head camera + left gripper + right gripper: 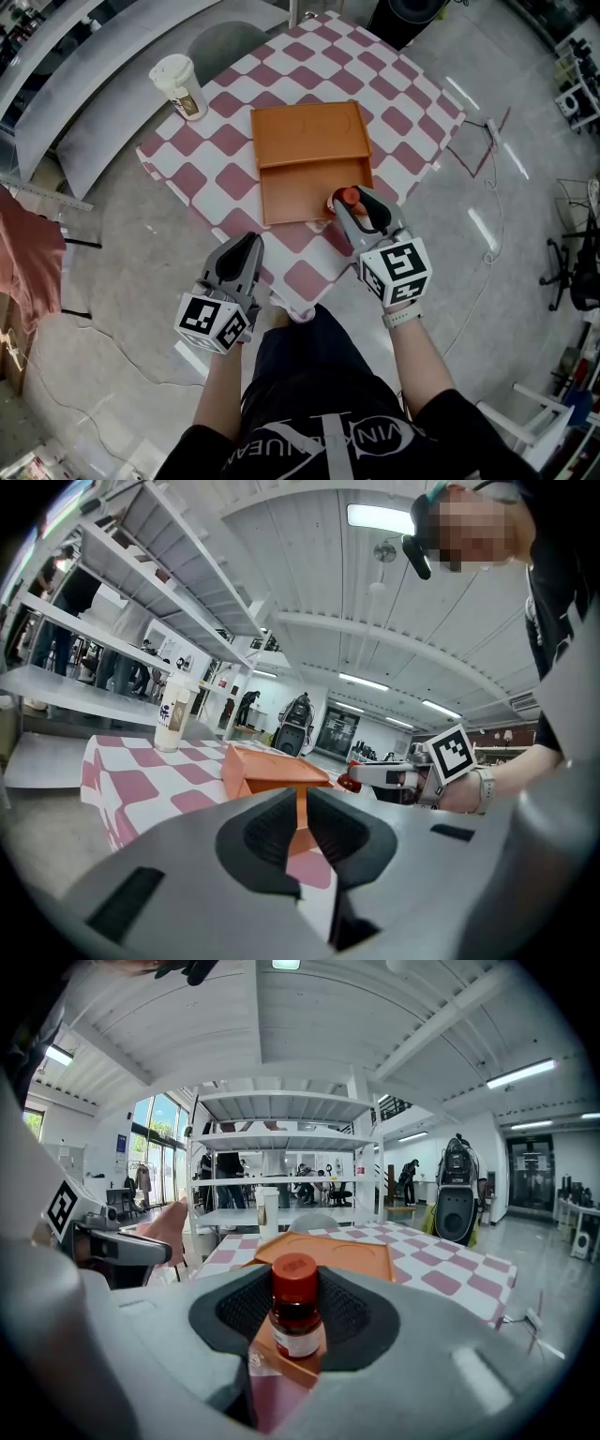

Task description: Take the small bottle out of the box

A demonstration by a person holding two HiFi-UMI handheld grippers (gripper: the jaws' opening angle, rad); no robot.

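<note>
Right gripper [354, 208] pinching small brown red-capped glass bottle [297, 1316] at open orange box [309, 141] near corner; left gripper [246, 246] idling, pressed together. Extraction looking nearly done; next needing clear carry, set-down.

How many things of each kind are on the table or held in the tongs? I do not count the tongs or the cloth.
Orange box: 1
Paper cup: 1
Small bottle: 1, gripped in the right tongs
Total: 3

Orange box [309, 136], red-capped bottle [295, 1312] (pink-and-white checked tablecloth [403, 94])
</note>
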